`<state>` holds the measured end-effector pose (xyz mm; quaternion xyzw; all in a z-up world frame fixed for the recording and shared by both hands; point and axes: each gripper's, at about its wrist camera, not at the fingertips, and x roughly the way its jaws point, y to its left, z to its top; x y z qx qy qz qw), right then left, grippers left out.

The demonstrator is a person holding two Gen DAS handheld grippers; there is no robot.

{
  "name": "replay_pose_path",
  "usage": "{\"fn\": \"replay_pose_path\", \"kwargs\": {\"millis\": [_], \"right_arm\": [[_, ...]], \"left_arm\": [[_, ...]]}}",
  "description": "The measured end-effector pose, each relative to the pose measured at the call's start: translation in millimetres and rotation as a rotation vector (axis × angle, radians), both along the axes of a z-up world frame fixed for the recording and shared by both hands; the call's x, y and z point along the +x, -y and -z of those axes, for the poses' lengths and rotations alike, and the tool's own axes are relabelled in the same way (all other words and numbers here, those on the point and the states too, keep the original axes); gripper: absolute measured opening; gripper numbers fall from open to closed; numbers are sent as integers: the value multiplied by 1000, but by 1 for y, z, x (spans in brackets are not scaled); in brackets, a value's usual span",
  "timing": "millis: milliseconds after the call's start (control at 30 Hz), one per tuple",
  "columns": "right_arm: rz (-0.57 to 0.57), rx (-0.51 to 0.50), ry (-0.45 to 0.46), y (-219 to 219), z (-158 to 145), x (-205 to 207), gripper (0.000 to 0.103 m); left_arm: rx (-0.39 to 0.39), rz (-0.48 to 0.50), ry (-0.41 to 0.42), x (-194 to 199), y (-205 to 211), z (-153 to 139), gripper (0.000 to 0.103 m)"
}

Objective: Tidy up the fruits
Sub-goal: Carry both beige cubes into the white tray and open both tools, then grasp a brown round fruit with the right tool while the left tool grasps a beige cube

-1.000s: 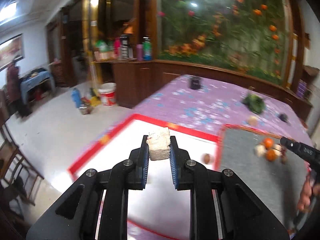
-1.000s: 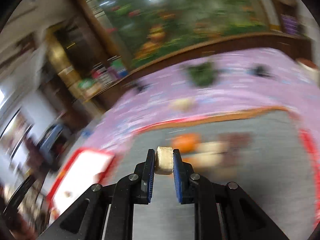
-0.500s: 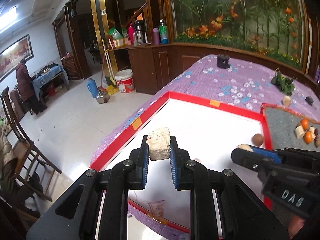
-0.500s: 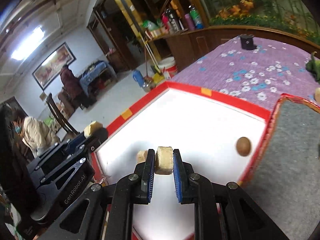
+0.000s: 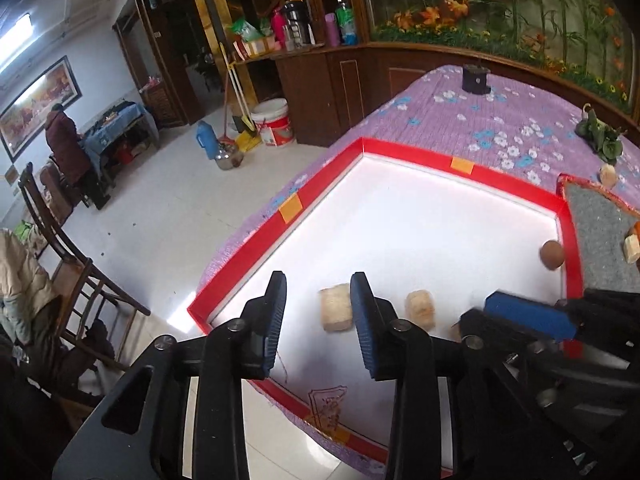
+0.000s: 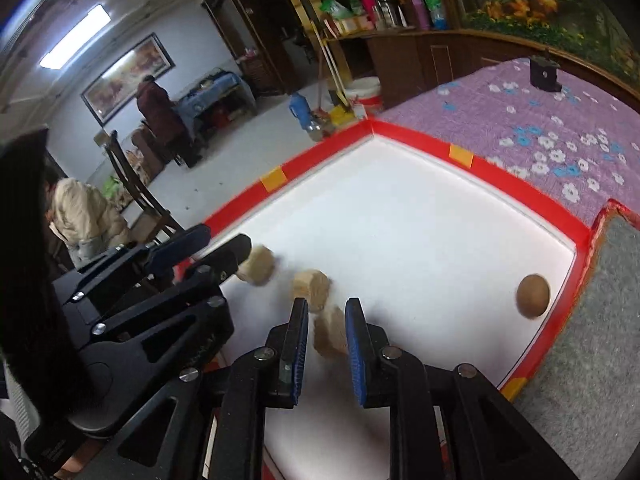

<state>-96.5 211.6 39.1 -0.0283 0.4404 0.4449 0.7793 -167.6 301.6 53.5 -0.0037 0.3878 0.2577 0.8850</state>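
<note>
Hovering over the near left corner of the white tray (image 5: pixel 420 216), the left gripper (image 5: pixel 318 320) has just been opening its jaws; a tan chunk (image 5: pixel 335 308) lies on the tray floor between them, beside the right pad and clear of the left one, so it is released. A second chunk (image 5: pixel 420 309) lies on the tray just to the right of the first. The right gripper (image 6: pixel 326 330), farther right over the same tray, is clenched on a third chunk (image 6: pixel 330 336), its blue pads pressing both sides. In the right wrist view the other two chunks sit close together just ahead of and left of that held piece. A brown round fruit (image 6: pixel 533 295) rests at the tray's right edge, against the red rim. Beyond that rim lies a grey mat (image 5: pixel 596 236) with more pieces at its edge.
</note>
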Motion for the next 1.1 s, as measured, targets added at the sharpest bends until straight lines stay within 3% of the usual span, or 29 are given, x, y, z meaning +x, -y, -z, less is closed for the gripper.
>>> {"fn": "replay_pose_path", "kwargs": {"millis": [167, 400, 533, 700, 767, 867, 1100], "right_arm": [[91, 118, 58, 57, -23, 2, 19], [330, 195, 53, 190, -34, 31, 20], [486, 191, 52, 278, -36, 50, 21], [631, 168, -18, 377, -27, 73, 22], [678, 212, -72, 408, -19, 81, 22], [676, 299, -151, 427, -4, 88, 22], [581, 209, -324, 408, 26, 97, 22]], "left_arm": [[49, 32, 45, -6, 28, -18, 49], [68, 184, 35, 3, 90, -24, 49], [56, 248, -1, 20, 126, -19, 49], [32, 325, -56, 44, 177, -13, 49], [25, 343, -72, 52, 195, -11, 49], [28, 389, -98, 69, 226, -7, 49], [41, 394, -162, 100, 252, 12, 49]]}}
